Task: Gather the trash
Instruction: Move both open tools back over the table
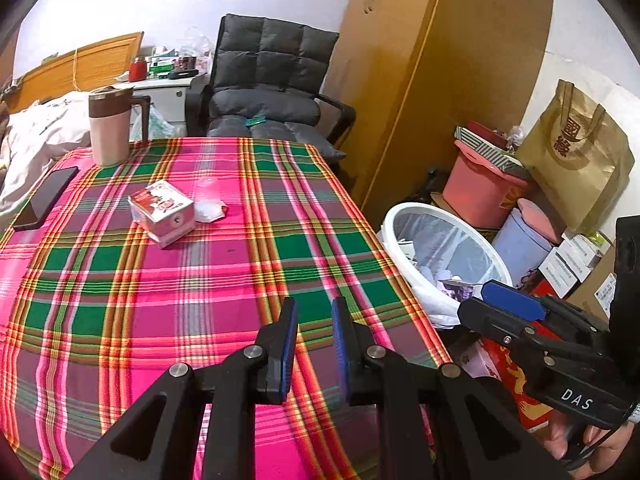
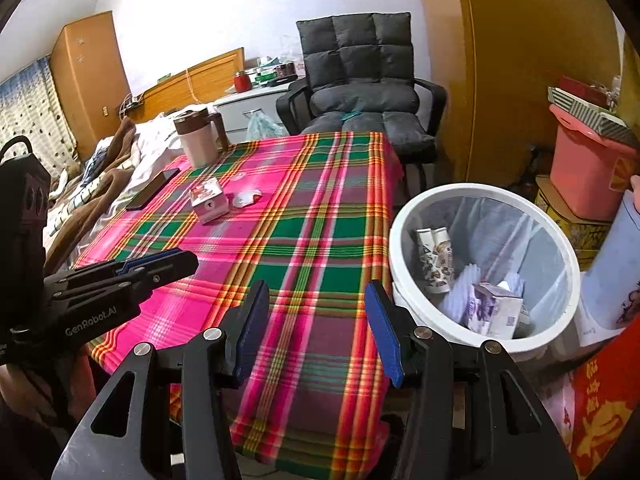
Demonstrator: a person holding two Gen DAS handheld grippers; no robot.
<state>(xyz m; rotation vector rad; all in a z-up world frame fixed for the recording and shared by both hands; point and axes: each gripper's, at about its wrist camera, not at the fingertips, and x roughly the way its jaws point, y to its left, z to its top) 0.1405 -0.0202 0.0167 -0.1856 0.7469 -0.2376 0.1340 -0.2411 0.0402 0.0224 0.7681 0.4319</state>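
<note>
Plaid-clothed table (image 1: 248, 264) – pink carton (image 1: 162, 212), white bin (image 2: 404, 216) beside – left tool (image 1: 314, 316) nearly pressed together, right tool (image 2: 318, 300) spread, both empty

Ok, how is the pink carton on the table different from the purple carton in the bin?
The pink carton lies on the plaid tablecloth, while the purple carton already sits inside the white bin. The pink carton is red and pink with a crumpled clear plastic cup beside it; the purple carton rests among paper scraps and a printed paper cup. Both are small boxy drink cartons, and neither tool holds either one.
</note>
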